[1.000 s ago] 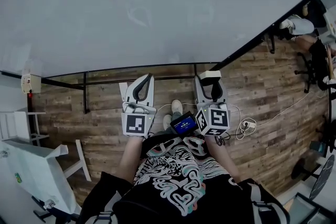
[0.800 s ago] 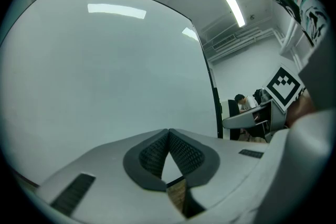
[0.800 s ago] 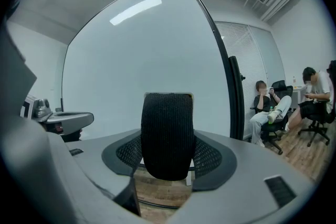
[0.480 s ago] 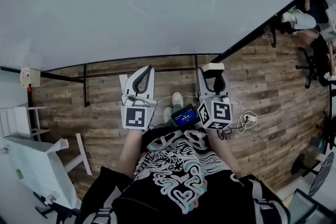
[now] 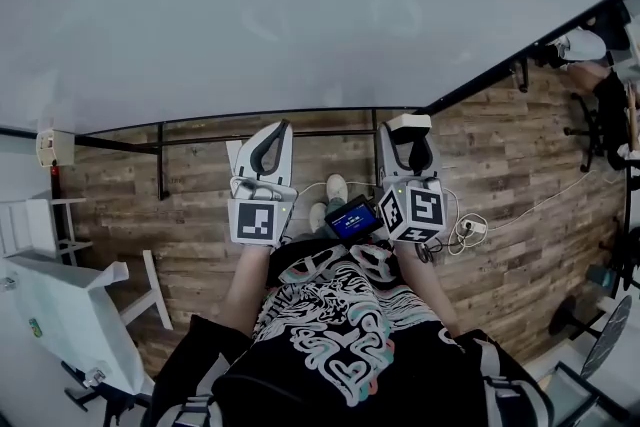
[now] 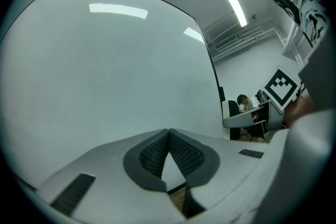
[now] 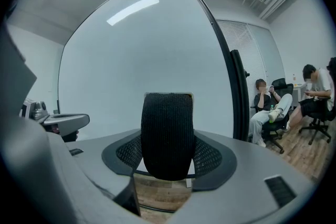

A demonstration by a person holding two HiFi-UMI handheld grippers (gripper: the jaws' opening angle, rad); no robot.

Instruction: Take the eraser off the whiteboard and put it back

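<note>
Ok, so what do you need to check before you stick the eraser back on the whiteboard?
1. Eraser gripped by the right gripper: ok, jaws shut on it.
2. Left gripper free of anything: ok, jaws together, nothing between them.
3. Bare whiteboard ahead of both grippers: ok.
4. Which eraser face points at the whiteboard: cannot tell.
5. Gap between eraser and whiteboard: cannot tell.

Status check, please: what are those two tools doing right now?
Left tool shut, empty. Right tool shut on eraser, facing whiteboard. Nothing in the way.
</note>
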